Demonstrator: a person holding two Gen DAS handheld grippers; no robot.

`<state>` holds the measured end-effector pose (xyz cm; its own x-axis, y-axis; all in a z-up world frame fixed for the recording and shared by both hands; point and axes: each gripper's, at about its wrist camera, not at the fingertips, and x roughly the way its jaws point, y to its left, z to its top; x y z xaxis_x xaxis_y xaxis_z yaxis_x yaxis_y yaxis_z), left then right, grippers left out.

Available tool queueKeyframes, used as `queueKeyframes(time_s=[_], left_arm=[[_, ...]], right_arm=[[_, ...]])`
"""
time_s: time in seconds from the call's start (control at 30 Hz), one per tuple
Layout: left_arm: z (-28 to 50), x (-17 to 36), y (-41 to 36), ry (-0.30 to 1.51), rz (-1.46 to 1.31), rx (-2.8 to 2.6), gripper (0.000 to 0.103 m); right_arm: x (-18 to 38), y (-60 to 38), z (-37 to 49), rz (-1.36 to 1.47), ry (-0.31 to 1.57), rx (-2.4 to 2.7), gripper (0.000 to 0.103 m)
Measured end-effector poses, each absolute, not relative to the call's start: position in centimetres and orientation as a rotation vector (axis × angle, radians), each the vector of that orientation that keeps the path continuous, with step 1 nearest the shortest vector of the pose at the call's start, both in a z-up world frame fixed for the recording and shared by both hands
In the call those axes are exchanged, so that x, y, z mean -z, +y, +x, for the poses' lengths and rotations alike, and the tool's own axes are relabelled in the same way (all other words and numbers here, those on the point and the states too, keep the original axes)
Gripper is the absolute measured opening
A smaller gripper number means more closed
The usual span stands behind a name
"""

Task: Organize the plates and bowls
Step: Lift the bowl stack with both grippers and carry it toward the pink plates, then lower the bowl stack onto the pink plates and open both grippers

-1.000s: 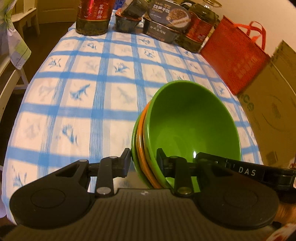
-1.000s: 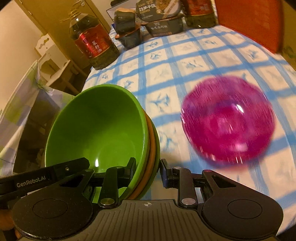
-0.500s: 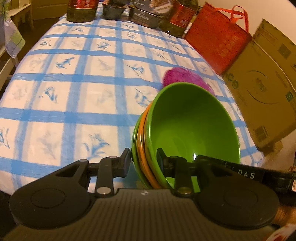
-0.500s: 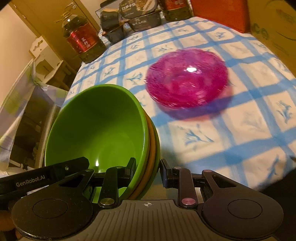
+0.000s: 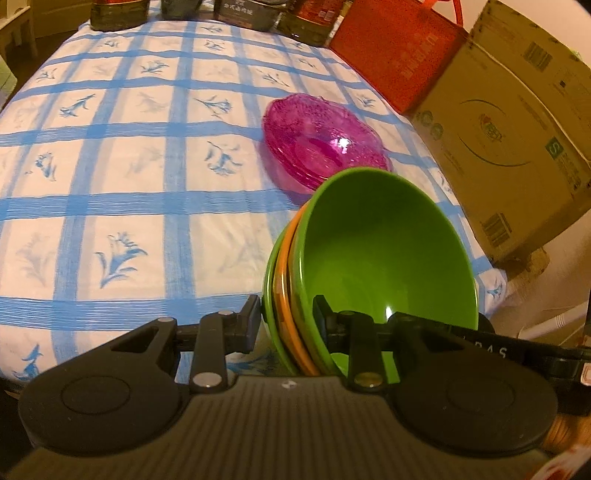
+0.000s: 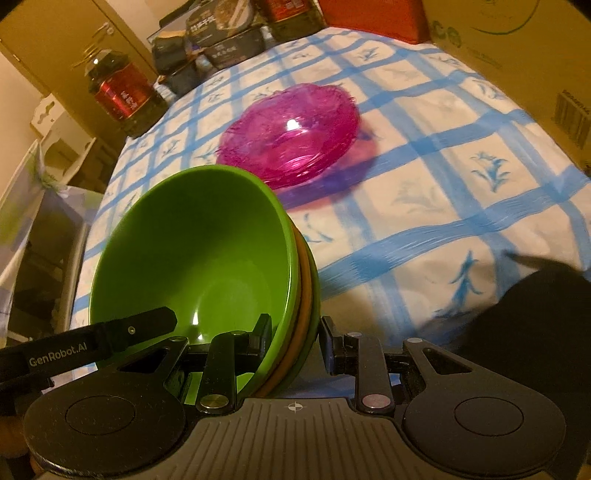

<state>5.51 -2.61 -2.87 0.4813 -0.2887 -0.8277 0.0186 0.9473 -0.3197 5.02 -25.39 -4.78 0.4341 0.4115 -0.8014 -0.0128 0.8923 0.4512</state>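
Now: L gripper and R gripper both clamped on bowl stack rim, stack tilted, near pink plates on tablecloth.

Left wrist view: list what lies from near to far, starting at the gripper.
Left gripper shut on the stack of bowls → pink glass plates → red bag and the oil bottles at the table's far edge.

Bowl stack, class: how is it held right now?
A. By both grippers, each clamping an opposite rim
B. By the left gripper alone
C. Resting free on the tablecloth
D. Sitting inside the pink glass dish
A: the left gripper and right gripper each have jaws closed over the bowl stack rim.
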Motion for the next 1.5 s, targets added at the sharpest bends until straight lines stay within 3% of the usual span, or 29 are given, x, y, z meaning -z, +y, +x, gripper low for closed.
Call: queueKeyframes(time_s=[0.7, 1.1, 1.5], left_arm=[[9.9, -0.4, -4.4, 1.003, -0.298, 0.212, 0.027], [18.1, -2.4, -4.8, 0.97, -0.326, 0.216, 0.026], [26.1, 0.2, -4.4, 1.026, -0.328, 0.183, 0.025]], right_arm=[[1.9, -27.5, 8.6, 0.441, 1.068, -0.259, 0.028], [0.1, -28.2, 16.6, 0.409, 1.028, -0.281, 0.028], [2.1, -27.4, 25.6, 0.376, 1.083, -0.292, 0.028]])
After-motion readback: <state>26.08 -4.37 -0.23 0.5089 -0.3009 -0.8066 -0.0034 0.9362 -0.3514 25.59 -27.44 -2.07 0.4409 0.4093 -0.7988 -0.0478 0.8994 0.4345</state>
